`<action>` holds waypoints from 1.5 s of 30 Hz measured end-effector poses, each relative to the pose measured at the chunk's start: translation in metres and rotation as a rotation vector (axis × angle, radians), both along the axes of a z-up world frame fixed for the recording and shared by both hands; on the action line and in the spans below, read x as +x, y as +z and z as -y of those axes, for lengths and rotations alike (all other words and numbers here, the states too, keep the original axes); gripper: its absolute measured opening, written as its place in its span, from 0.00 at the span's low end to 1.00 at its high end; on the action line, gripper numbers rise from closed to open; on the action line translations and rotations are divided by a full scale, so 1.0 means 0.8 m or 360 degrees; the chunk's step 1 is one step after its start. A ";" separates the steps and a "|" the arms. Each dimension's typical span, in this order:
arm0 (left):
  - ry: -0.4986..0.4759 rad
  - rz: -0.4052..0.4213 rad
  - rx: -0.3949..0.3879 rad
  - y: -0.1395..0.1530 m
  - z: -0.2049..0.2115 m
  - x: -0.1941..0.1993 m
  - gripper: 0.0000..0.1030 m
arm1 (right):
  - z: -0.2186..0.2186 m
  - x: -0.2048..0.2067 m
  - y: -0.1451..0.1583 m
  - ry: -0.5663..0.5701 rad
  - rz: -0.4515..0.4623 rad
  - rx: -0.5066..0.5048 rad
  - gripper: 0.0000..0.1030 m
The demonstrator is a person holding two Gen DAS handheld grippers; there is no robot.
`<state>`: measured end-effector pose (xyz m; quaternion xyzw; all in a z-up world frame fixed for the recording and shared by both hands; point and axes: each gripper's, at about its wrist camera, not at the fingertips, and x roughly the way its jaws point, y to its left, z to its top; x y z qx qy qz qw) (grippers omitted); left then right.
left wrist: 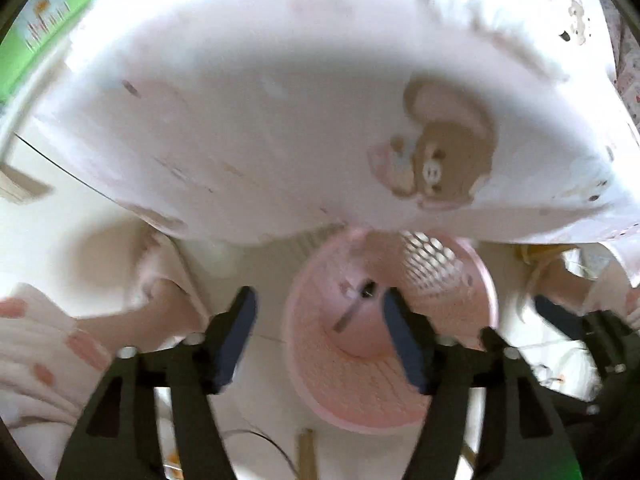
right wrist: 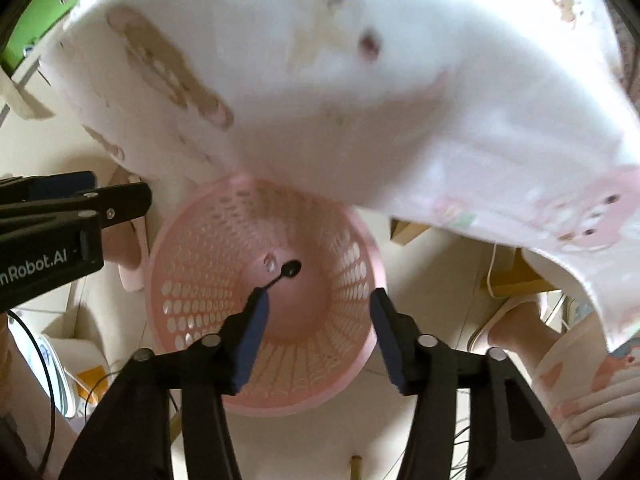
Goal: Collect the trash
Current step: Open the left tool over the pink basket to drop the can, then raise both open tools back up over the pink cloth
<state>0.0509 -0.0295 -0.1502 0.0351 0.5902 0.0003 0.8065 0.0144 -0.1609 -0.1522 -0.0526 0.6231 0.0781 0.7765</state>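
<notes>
A pink perforated basket stands on the pale floor below both grippers; the left wrist view shows it too, as the basket. On its bottom lie a black spoon and a small pale scrap. The spoon appears blurred in the left wrist view. My right gripper hangs over the basket mouth, open, with nothing between its fingers. My left gripper is also open and empty above the basket rim. It shows at the left edge of the right wrist view as the left gripper.
A table draped in a white cloth with bear prints overhangs the basket's far side. A person's legs in patterned trousers and slippers stand close by. Cables and a cardboard box lie on the floor.
</notes>
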 end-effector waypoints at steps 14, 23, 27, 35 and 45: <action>-0.0060 0.0426 0.0024 0.090 -0.005 -0.021 0.81 | 0.023 -0.016 0.112 0.0006 0.0505 0.0001 0.72; -0.0087 0.0696 -0.0073 0.195 -0.018 0.008 0.89 | 0.041 0.005 0.221 0.0056 0.0911 0.0040 0.81; -0.0058 0.0838 -0.0019 0.224 -0.027 0.029 0.94 | 0.051 0.033 0.252 0.0043 0.1021 0.0022 0.82; 0.0052 0.0835 -0.0109 0.192 -0.044 0.041 0.99 | 0.069 0.053 0.237 -0.0047 0.1087 0.0000 0.83; 0.0155 0.0723 -0.0081 0.148 -0.064 0.047 0.99 | 0.090 0.056 0.189 -0.0164 0.0929 -0.0008 0.83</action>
